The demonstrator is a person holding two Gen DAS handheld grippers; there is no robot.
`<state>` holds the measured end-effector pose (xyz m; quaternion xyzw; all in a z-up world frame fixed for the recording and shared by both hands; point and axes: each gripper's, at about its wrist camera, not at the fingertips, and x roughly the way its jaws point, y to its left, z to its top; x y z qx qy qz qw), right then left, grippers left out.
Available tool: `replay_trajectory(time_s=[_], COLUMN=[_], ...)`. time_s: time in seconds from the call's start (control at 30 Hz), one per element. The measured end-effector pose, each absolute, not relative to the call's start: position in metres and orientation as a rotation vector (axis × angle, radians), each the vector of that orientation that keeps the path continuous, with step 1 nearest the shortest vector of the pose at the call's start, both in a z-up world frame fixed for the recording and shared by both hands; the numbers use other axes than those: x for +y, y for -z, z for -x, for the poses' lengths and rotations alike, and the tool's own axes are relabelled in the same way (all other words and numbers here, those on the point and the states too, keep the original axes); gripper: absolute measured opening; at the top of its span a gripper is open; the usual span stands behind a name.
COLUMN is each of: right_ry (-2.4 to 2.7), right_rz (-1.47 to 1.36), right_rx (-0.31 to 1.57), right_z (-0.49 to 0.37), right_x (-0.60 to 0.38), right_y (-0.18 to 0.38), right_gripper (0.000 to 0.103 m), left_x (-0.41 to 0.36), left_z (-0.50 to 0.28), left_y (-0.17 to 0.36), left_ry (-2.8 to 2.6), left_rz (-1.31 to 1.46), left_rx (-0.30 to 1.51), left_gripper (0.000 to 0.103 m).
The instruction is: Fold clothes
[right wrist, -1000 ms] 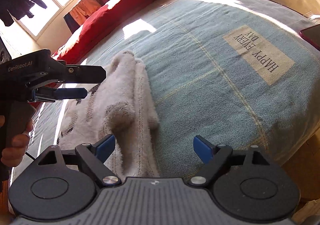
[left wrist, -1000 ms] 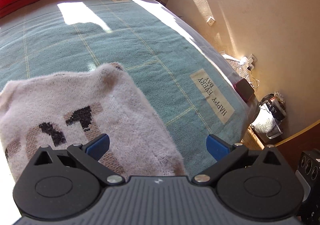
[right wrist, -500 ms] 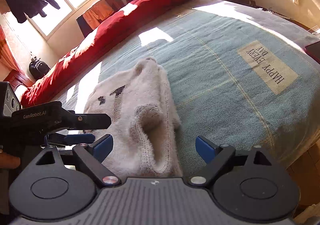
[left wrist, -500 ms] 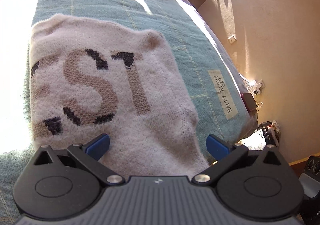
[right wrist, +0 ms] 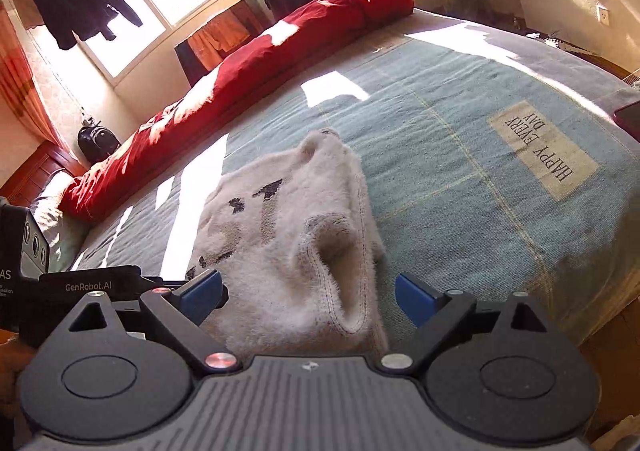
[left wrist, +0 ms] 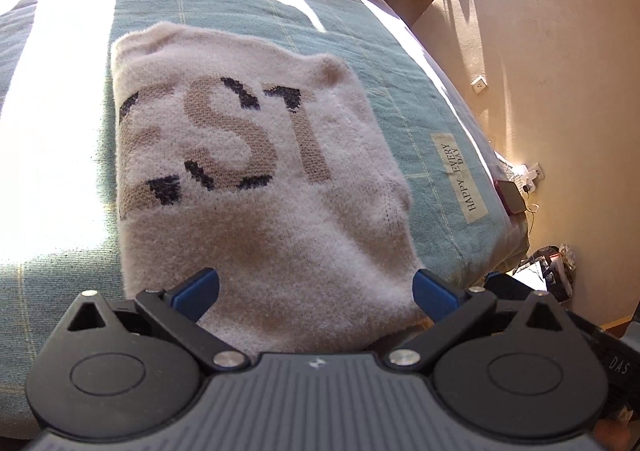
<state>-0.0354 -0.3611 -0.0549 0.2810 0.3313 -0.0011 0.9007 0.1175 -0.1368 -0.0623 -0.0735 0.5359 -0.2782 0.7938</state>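
A fluffy white sweater (left wrist: 256,187) with tan and black knitted letters lies folded in a rectangle on the teal bed cover (left wrist: 420,123). My left gripper (left wrist: 316,291) is open and empty just above the sweater's near edge. In the right wrist view the same sweater (right wrist: 288,235) shows a loose sleeve cuff standing up on its right side. My right gripper (right wrist: 310,297) is open and empty over the near end of the sweater. The left gripper's body (right wrist: 80,291) shows at that view's left edge.
A red duvet (right wrist: 248,63) lies along the far side of the bed. A "HAPPY EVERY DAY" patch (right wrist: 540,149) is sewn on the cover. A dark red phone (left wrist: 512,201) lies at the bed's edge. The wall and floor clutter (left wrist: 552,271) are to the right.
Both grippers have pulled back and risen. The left view now looks down on the whole folded sweater. Both stayed open.
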Motion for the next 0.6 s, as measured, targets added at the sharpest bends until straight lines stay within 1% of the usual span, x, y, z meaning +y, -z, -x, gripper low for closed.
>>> replay_trajectory(time_s=[0.23,0.43,0.6], right_ry=[0.009,0.009,-0.002], right_rz=[-0.574,-0.552,-0.551], right_rx=[0.703,0.74,0.755], right_z=[0.034,0.021,0.011], right_x=[-0.353,-0.347,-0.349], right_y=[0.052,0.055,0.059], right_gripper=[0.097,0.097,0.098], left_x=[-0.125,-0.117,-0.105], left_z=[-0.115,-0.109,-0.106], left_y=[0.069,0.095,0.086], left_ry=[0.621,0.634,0.66], left_rz=[0.131,0.182,0.196], left_rx=[1.132,1.193,1.147], left_gripper=[0.102,0.102,0.102])
